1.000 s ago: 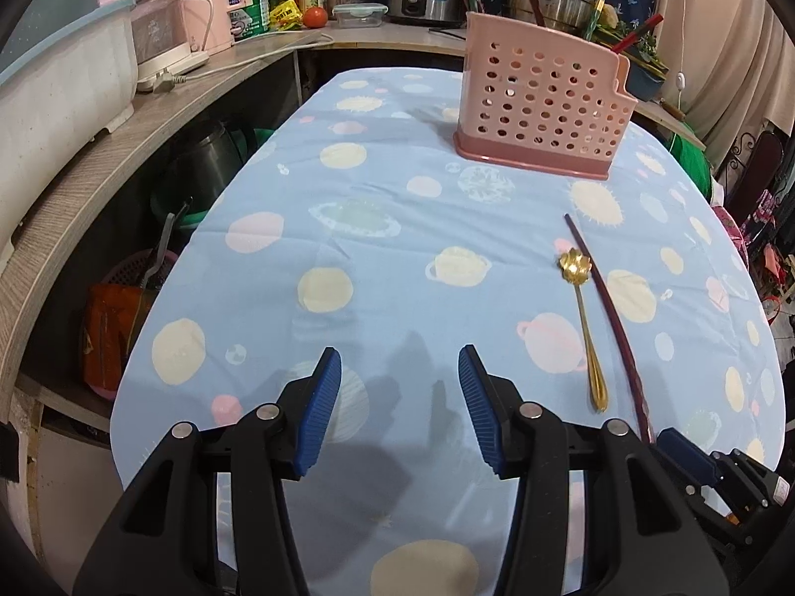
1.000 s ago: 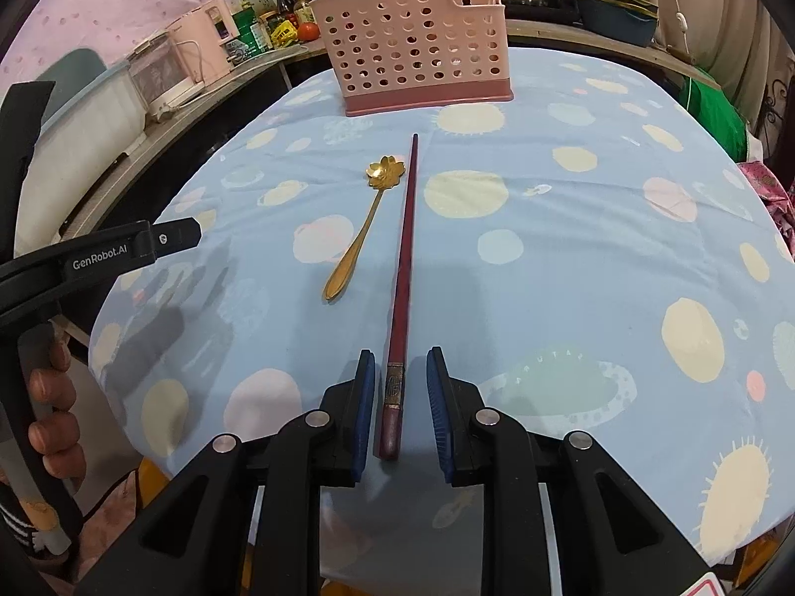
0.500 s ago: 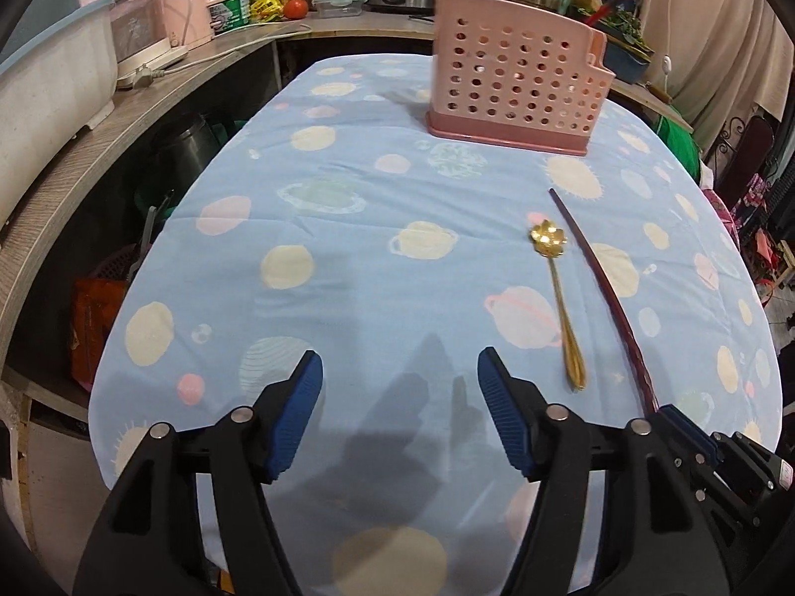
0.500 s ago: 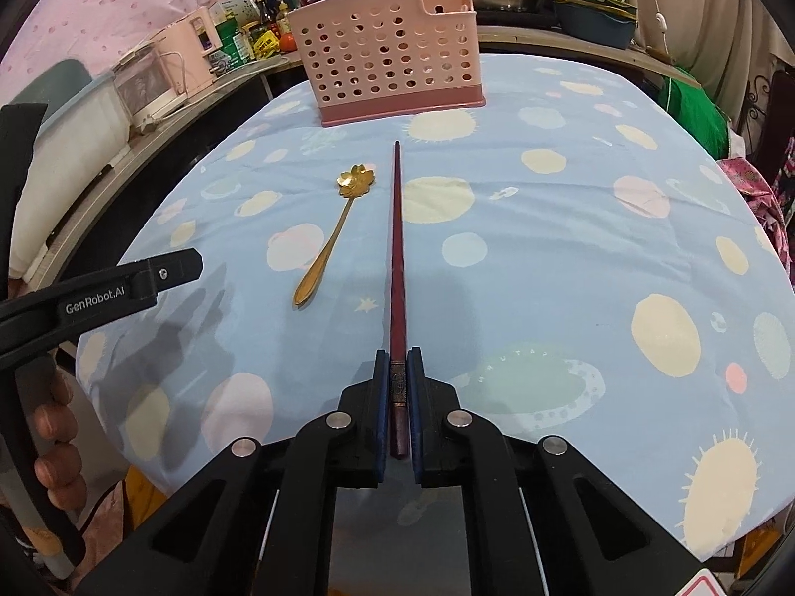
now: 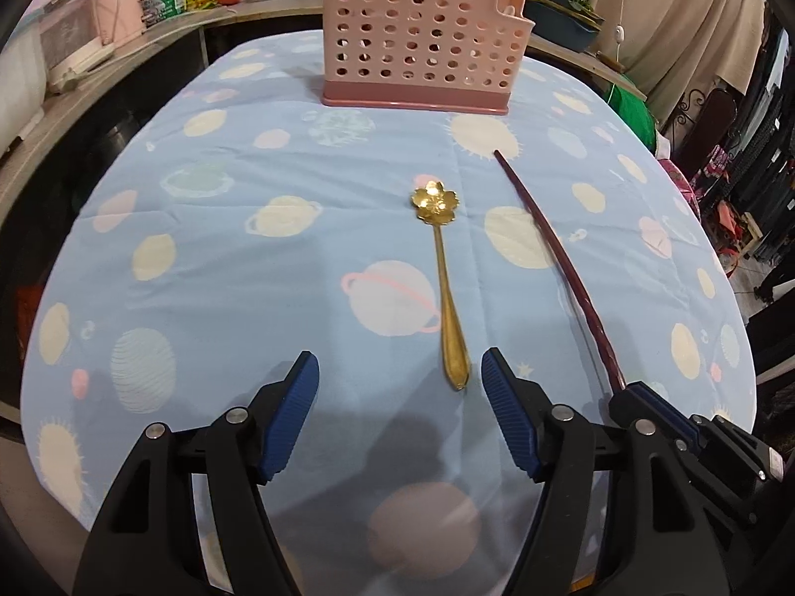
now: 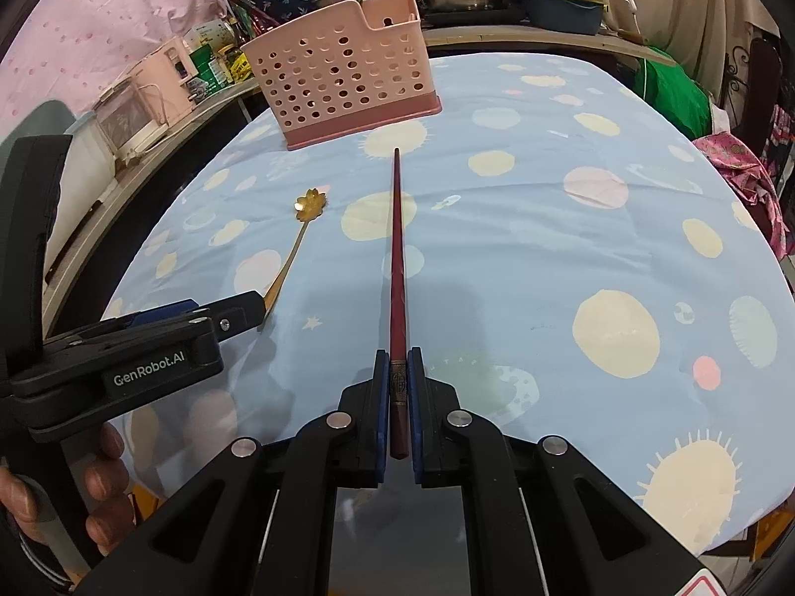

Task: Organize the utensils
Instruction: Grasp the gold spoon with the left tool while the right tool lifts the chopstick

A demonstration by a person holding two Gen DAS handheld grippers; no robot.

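You have one gold spoon (image 5: pixel 440 268), one dark red chopstick (image 6: pixel 397 268) and one pink basket (image 5: pixel 417 35) on the table. Your right gripper (image 6: pixel 397 412) pinches the chopstick's thick end; your left gripper (image 5: pixel 400 397) stands spread, its jaws just widened, the spoon's handle tip lying between the fingertips

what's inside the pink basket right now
Through the holes of the pink basket, and over the notch in its rim, no utensil shows. Its floor and far side are hidden by the walls, so I cannot say it is empty.

Blue planet-print bench (image 5: pixel 208 268): pink holder (image 5: pixel 422 35) far, gold spoon (image 5: pixel 442 268) centre, dark-red chopstick (image 5: pixel 556 253) just right.
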